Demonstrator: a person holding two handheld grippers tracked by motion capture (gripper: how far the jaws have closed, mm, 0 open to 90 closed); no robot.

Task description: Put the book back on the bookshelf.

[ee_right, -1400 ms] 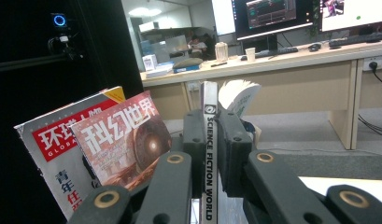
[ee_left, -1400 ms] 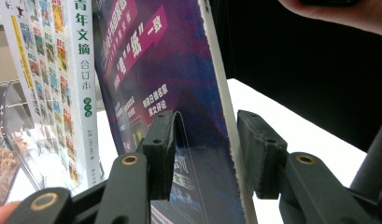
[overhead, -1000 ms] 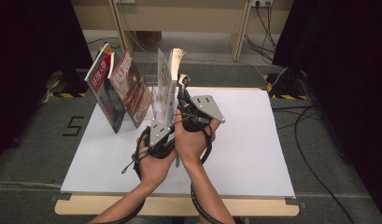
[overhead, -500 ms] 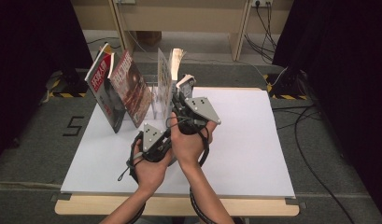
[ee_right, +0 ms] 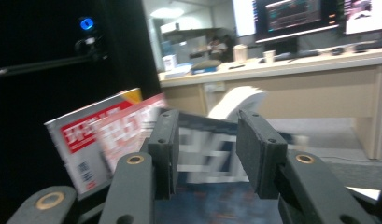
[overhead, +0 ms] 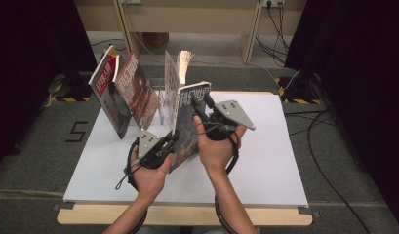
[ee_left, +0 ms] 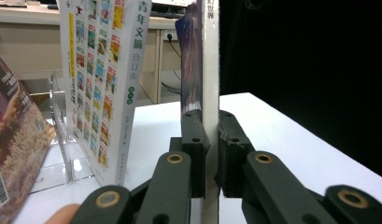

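Observation:
A dark-blue magazine (overhead: 187, 124) stands tilted on the white table (overhead: 280, 161), in front of a clear acrylic stand (ee_left: 62, 140). My left gripper (overhead: 172, 142) is shut on its lower edge; in the left gripper view the black pads (ee_left: 194, 135) press both sides of its white spine (ee_left: 210, 84). My right gripper (overhead: 201, 101) is by the magazine's upper right corner. Its jaws have just been opening and stand apart (ee_right: 207, 149), with the blurred magazine top (ee_right: 207, 161) between them and untouched.
A red magazine (overhead: 105, 92) and a brown one (overhead: 137, 90) lean at the left of the stand. A white book with small coloured squares (ee_left: 104, 70) stands upright close left of the held magazine. Another book with fanned pages (overhead: 185, 61) stands behind. Desks line the back.
The right gripper's jaws have spread and drawn off to the right of the magazine's top. The left gripper has settled lower on the magazine, which now leans out from the stand.

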